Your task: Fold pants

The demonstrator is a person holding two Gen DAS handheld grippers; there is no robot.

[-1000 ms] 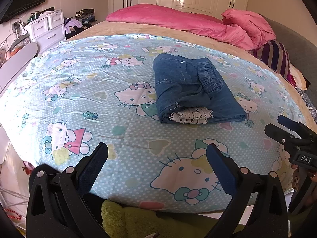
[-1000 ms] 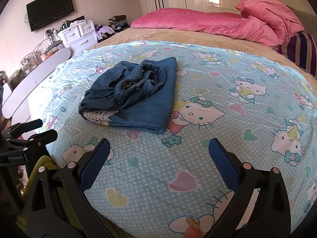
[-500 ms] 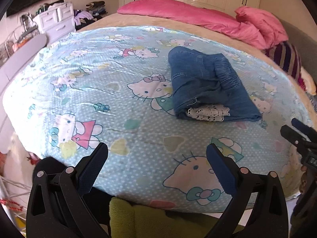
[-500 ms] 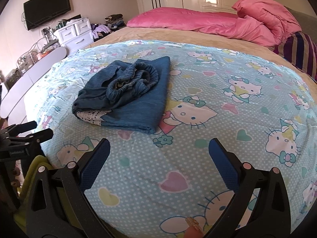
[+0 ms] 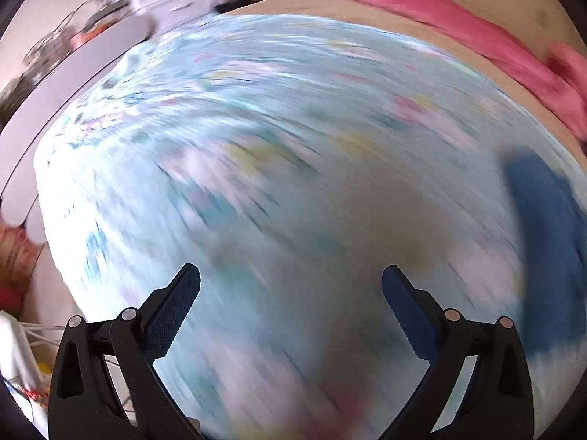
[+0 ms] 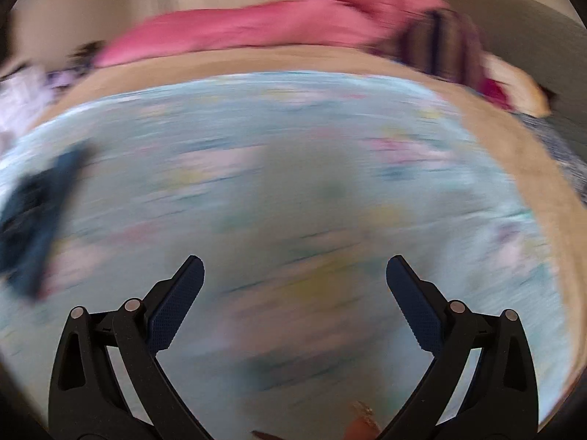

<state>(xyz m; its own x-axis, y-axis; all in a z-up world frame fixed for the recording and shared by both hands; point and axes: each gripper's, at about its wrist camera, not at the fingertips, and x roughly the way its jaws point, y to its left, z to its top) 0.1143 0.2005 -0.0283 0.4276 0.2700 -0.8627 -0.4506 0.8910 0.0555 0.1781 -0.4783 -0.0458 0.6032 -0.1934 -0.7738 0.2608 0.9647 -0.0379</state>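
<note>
Through the left wrist camera, I am holding my left hand-held gripper point(image 5: 291, 281) with its jaws spread wide and nothing between them, pointing over the blue cartoon-print bedspread point(image 5: 256, 168). Everything is smearing with motion blur, but the denim pants point(image 5: 543, 242) are showing as a dark blue mass far off to the right of this hand-held gripper, well apart from its fingertips, their long axis seeming to run away from me up the bed.

Through the right wrist camera, I am keeping nothing in my right hand-held gripper point(image 6: 295, 278) either; its jaws are gaping over bare bedspread. Here the pants point(image 6: 33, 220) are lying far to the left. So the bundle is sitting between my two hand-held grippers, and I cannot tell which is nearer.
</note>
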